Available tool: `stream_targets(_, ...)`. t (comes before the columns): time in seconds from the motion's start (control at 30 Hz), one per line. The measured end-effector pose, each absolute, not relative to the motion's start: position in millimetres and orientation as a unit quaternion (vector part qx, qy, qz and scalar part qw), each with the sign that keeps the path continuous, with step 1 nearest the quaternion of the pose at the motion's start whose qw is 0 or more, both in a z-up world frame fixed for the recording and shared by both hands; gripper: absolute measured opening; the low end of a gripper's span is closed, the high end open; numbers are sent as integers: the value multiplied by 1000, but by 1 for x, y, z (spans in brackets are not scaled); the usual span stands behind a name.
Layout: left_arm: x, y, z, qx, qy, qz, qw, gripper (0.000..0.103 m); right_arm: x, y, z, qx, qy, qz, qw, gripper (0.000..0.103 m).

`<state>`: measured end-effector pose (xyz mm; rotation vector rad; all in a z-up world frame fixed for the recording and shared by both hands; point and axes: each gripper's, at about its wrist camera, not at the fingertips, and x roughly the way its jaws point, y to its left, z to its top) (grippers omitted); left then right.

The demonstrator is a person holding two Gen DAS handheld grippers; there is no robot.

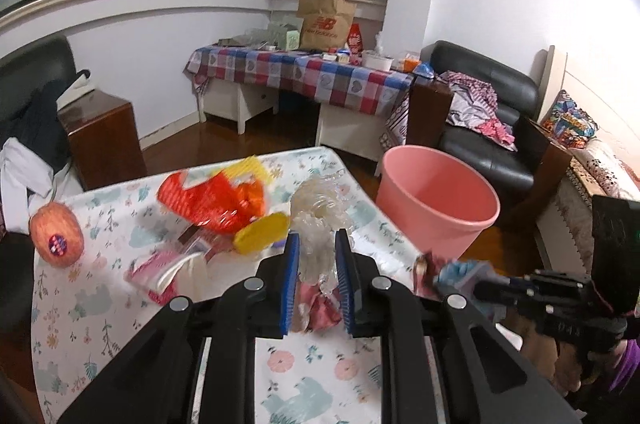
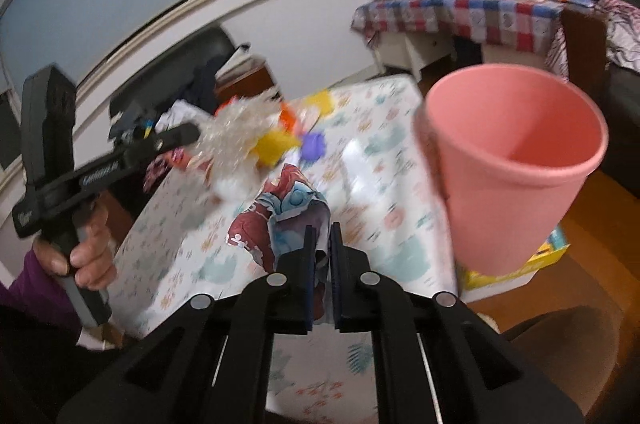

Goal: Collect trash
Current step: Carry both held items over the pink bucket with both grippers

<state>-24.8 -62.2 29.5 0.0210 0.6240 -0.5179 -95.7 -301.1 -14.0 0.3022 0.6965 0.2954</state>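
We're mid-carry on both sides. The left hand-held gripper (image 1: 317,248) is pinching a crumpled clear plastic wrapper (image 1: 320,212), lifted off the counter (image 1: 100,304). The right hand-held gripper (image 2: 321,238) is pressed together on a crumpled printed wrapper (image 2: 280,208) (red and blue print, can't read it).

The pink bin (image 2: 516,160) stands just beside the counter's edge, mouth up and looking empty from here. Trash left on the counter: a red mesh bag (image 1: 212,200), a yellow lid (image 1: 262,232) and a pink packet (image 1: 160,272). The apple (image 1: 57,234) near the corner looks whole, probably not trash.

Our read: two pieces are in hand and neither is binned yet. Next move: swing each hand-held gripper over the bin's mouth, then let go, one at a time so they don't collide. The plastic is light and springy and may cling to a pad.

Hard to make out:
- Motion blur smears the pile, and a purple item (image 2: 314,146) is unidentifiable.
- The bin's base is cut off by the counter in the left view.
- Something red-pink sits under the plastic between the left jaws; we can't tell whether it's gripped too.
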Motion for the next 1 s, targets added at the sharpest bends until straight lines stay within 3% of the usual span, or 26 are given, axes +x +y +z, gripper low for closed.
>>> stream_targets(0.5,-1,-156,49,43,278,-300,911,17,-75,-380,3,176,272,5,946,7)
stream_targets(1.0,52,-254,22,85,302,-298,901,17,-35,-414,-14,153,281,-76,944,7)
